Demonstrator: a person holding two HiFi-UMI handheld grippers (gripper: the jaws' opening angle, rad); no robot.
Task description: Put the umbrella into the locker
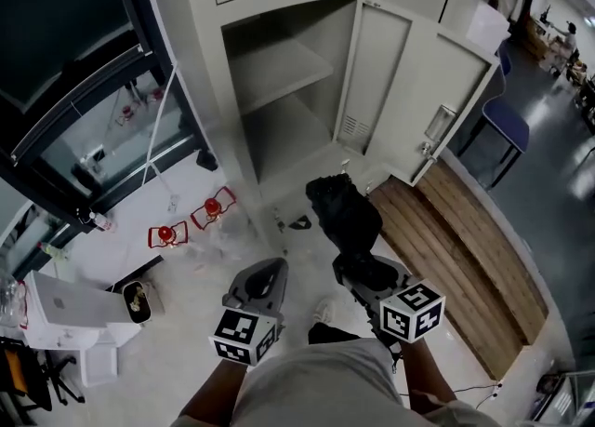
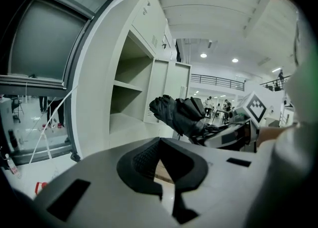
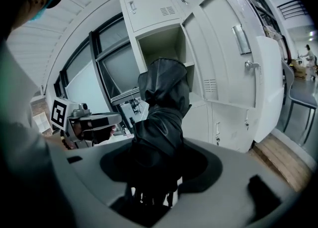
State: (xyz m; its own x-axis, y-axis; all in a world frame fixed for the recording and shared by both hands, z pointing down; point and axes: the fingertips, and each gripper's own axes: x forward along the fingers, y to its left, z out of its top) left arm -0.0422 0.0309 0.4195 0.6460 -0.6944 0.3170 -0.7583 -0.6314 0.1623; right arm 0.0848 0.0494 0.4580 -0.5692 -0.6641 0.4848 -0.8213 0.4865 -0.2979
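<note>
The umbrella (image 1: 344,216) is black all over, its folded cloth faintly glossy. At twelve o'clock the locker (image 1: 279,62) is pale grey-beige inside and out. The left gripper (image 1: 263,278) and right gripper (image 1: 364,272) are grey with black jaw linings, each bearing a white cube with black square markers. A brown wooden platform (image 1: 465,239) lies at four o'clock. Two red objects (image 1: 167,234) sit at nine on the whitish floor (image 1: 181,323), and a blue chair (image 1: 507,123) stands at two.
</note>
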